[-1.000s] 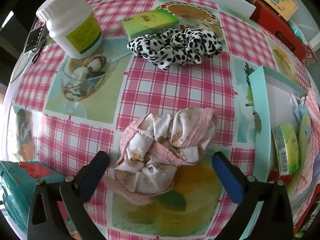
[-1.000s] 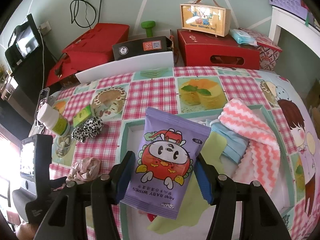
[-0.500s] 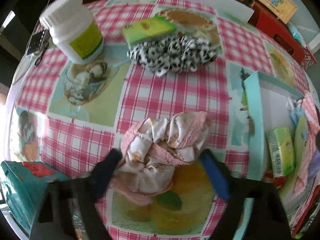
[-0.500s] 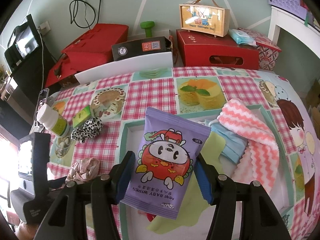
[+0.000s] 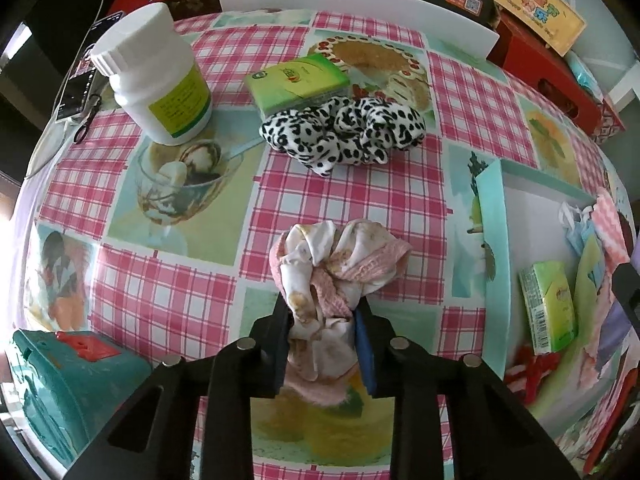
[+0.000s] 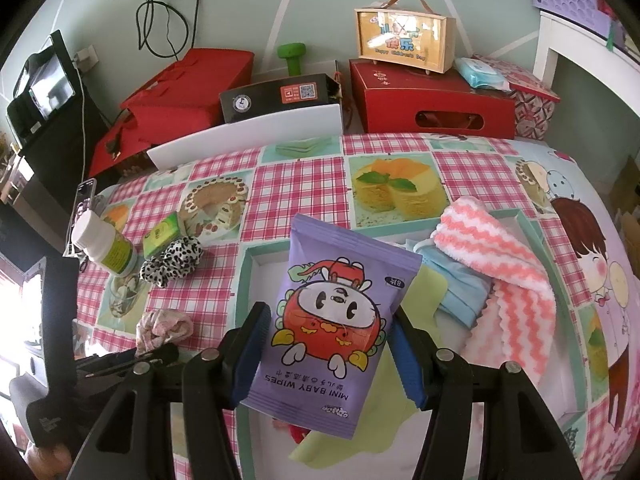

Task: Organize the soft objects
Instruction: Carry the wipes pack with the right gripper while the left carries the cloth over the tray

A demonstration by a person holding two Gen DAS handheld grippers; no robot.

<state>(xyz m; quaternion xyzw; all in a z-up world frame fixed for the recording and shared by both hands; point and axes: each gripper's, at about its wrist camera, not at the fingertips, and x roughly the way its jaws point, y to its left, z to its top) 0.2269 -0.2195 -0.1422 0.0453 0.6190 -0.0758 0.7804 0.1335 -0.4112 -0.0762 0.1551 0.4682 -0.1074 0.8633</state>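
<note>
Pink checked tablecloth (image 5: 168,300) with printed dessert pictures covers the whole table in both my views. At the lower centre of the left wrist view, my left gripper (image 5: 322,320) has just been closing, and its black and blue jaws now pinch the crumpled pink and white fabric scrunchie (image 5: 336,264), which lies on the cloth with its far part bulging out beyond the fingertips. Above it, in the upper middle of the frame, lies a black and white spotted scrunchie (image 5: 344,132), touching a small green tissue pack (image 5: 296,80). A white plastic bottle with a yellow-green label (image 5: 156,72) stands upright at the upper left. At the right edge I see the mint green tray wall (image 5: 494,264) and a second green pack (image 5: 548,308) inside it.

In the right wrist view, my right gripper (image 6: 328,340) holds a purple pouch of mini baby wipes (image 6: 336,320) between its pads, over the tray at the lower centre. To the right, inside the tray, a pink and white wavy striped cloth (image 6: 504,280) lies partly over a light blue folded cloth (image 6: 460,292). Red boxes (image 6: 428,100) stand behind the table.
</note>
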